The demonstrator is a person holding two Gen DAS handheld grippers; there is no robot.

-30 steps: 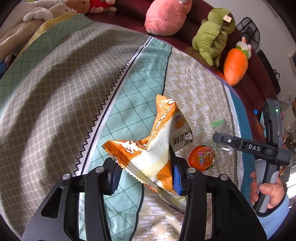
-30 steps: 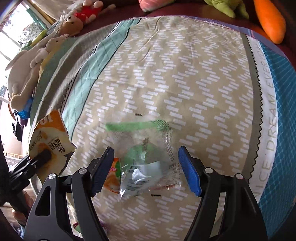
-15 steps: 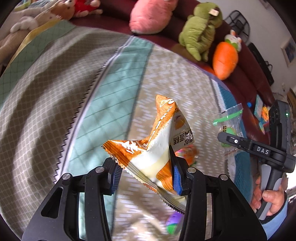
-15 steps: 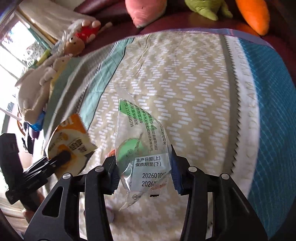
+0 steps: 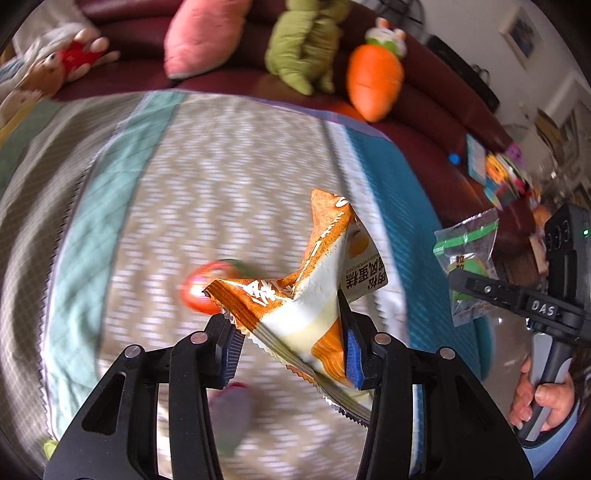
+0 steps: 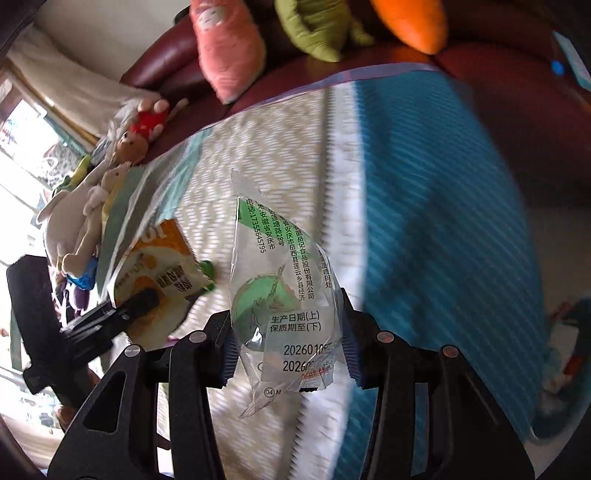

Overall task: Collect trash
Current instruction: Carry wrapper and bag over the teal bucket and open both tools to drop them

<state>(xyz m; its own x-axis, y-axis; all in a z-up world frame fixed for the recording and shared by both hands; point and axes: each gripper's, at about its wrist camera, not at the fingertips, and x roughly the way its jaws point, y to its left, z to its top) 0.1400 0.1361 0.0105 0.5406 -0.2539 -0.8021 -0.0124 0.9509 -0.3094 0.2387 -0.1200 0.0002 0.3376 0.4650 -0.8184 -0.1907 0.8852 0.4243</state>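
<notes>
My left gripper (image 5: 288, 343) is shut on an orange and white snack wrapper (image 5: 306, 288) and holds it above the bed cover. My right gripper (image 6: 288, 354) is shut on a clear plastic wrapper with green print (image 6: 284, 295), also lifted off the cover. The clear wrapper also shows in the left wrist view (image 5: 467, 266), at the right. The orange wrapper also shows in the right wrist view (image 6: 159, 273), at the left. A small red round item (image 5: 197, 291) and a blurred purple piece (image 5: 232, 413) lie on the cover below.
The patterned bed cover (image 5: 184, 203) has beige, teal and blue stripes. Plush toys line the dark red sofa behind: a pink cushion (image 5: 203, 33), a green dinosaur (image 5: 303, 40), an orange carrot (image 5: 375, 81). More plush animals (image 6: 96, 206) lie at the left edge.
The right gripper closed on the clear wrapper and lifted it off the cover. Both grippers swung to the right, each holding its wrapper; the view now shows the blue edge of the cover.
</notes>
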